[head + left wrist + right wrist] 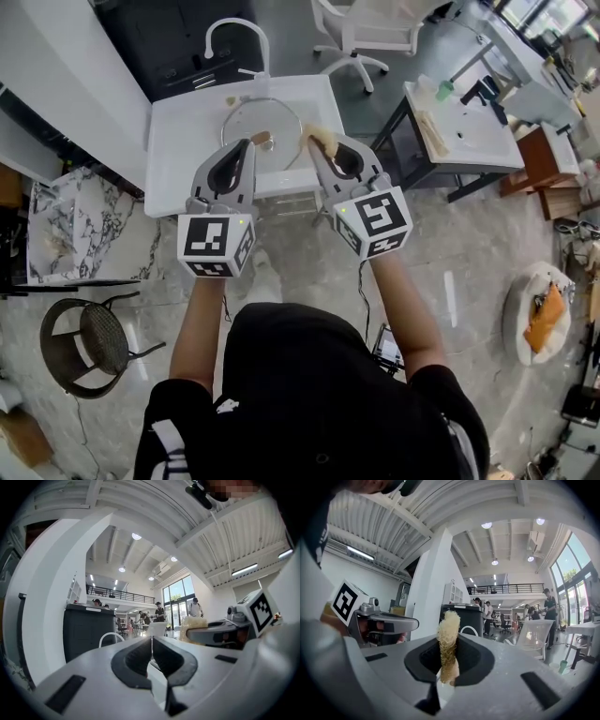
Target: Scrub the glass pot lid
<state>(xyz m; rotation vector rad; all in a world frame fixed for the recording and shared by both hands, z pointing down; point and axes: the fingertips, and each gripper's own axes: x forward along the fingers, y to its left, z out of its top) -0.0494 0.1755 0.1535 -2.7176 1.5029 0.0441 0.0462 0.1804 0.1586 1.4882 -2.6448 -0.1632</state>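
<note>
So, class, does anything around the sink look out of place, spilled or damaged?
Nothing stands out: the glass pot lid lies in the white sink, and the right gripper grips a loofah scrubber.

Two grey two-jaw grippers were counted: the left gripper (250, 143) and the right gripper (315, 146). One tan fibrous scrubbing pad (447, 639) stood between the right jaws. Just beyond both pairs of jaws lay one round clear glass pot lid (255, 114) in one white rectangular sink (178, 141). Farther beyond stood one white arched tap (234, 26) and one white swivel chair (367, 28).
</note>
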